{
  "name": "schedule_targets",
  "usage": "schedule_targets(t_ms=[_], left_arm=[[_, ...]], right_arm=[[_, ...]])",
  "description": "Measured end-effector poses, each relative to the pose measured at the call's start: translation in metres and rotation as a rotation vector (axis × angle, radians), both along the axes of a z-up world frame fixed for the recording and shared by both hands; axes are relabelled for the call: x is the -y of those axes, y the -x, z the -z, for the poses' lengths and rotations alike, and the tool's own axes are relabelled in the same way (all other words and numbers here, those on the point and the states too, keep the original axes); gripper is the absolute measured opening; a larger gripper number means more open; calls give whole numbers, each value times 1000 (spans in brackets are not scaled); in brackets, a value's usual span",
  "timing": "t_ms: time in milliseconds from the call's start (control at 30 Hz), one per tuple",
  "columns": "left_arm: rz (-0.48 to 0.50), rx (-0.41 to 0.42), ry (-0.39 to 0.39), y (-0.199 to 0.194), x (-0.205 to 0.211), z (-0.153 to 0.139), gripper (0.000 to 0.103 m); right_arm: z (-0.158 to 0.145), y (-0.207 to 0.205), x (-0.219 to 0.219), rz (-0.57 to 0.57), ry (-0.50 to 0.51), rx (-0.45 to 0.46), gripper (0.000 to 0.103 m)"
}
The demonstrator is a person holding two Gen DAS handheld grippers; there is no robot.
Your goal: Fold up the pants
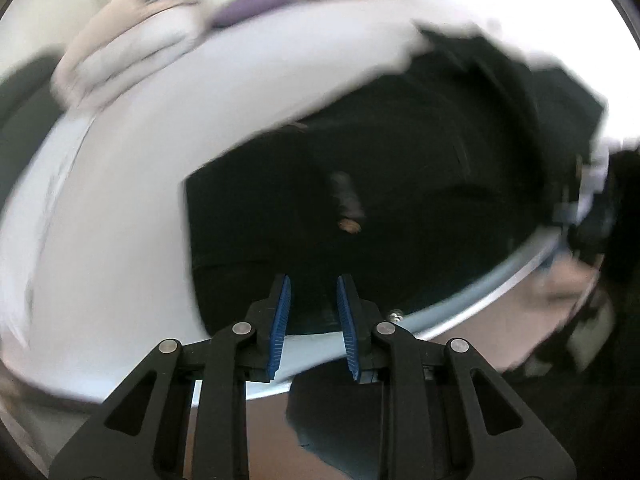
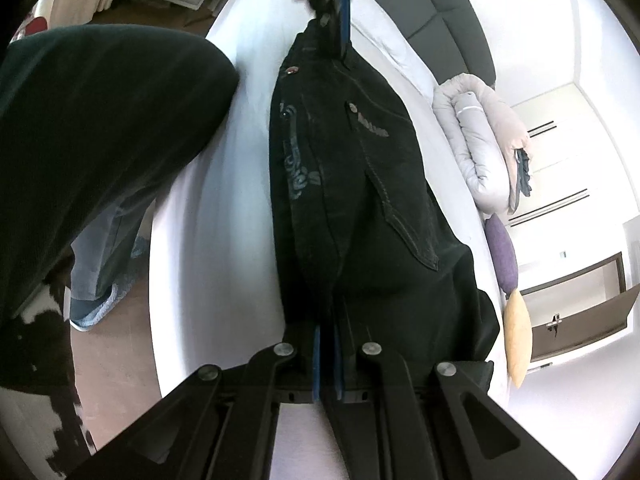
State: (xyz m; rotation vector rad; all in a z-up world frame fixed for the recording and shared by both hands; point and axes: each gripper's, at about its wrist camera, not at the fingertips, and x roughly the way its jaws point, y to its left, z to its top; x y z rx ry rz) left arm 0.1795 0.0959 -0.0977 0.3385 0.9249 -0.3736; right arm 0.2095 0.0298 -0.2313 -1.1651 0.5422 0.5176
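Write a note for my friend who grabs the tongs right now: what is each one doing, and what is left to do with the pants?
Left tongs: open, nothing pinched, over one end of the black jeans.
Right tongs: shut on a fold of the jeans at the other end.
Jeans: stretched out long on the white bed, back pocket facing up.
Done: they look folded leg on leg.
Left: fold them end to end, then lay them flat.
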Motion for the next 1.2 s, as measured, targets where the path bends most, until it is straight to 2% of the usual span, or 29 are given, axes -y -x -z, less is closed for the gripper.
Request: schedule_targets(t_ms=[33,133,167,233,300,333,367,400,433,533,633,700,733,767,867,967,1033,1100,1133,1200], left_arm=[[-31,14,99,-1,-4,-9,23],[-80,17,252,-14,12,-12,23],[-87,1,277,-20,22,-8,23],[-104,-21,280,-32,47,5,23],[-88,-57,275,-45,76,24,23],[-108,-82,242,-53,88,38,23],[-119,-85,219,-58,95,45,23],[-121,-70,208,-61,99,49,23],[-124,-57,200,-64,104,49,23],[-127,-61,209,-62,108,54,23],[-125,-56,204,-56,98,59,23],[-131,-52,190,-57,101,60,23],[-135,-50,185,-60,110,62,23],[-139,-45,186,-48,96,62,23],[-147,-40,202,-49,100,68,23],[-143,-42,218,-49,97,69,23],[-136,-45,227,-49,91,67,23],[-134,-50,241,-49,87,67,23],[-134,-50,244,-48,85,66,23],[-132,-47,244,-47,83,66,23]], right_arm=[[-1,0,0,6,-7,-2,9],[-2,-1,2,18,-23,-3,9],[-4,0,3,23,-30,1,10],[-6,0,5,35,-46,-4,15],[-12,0,11,69,-78,7,33],[-17,-1,14,86,-97,16,53],[-25,-1,21,99,-143,-15,79],[-36,-2,28,111,-207,-55,85],[-54,-4,43,148,-319,-87,86],[-94,-36,92,321,-563,-180,86],[-125,-103,166,616,-815,-229,86],[-133,-156,214,845,-917,-254,86],[-133,-181,231,928,-929,-261,86],[-129,-198,240,981,-922,-266,86],[-114,-257,257,1132,-892,-306,86],[-89,-307,267,1290,-833,-342,84],[-68,-331,267,1384,-753,-342,85],[-51,-348,268,1417,-705,-382,87],[-50,-352,266,1414,-696,-370,86],[-52,-353,261,1373,-700,-343,69]])
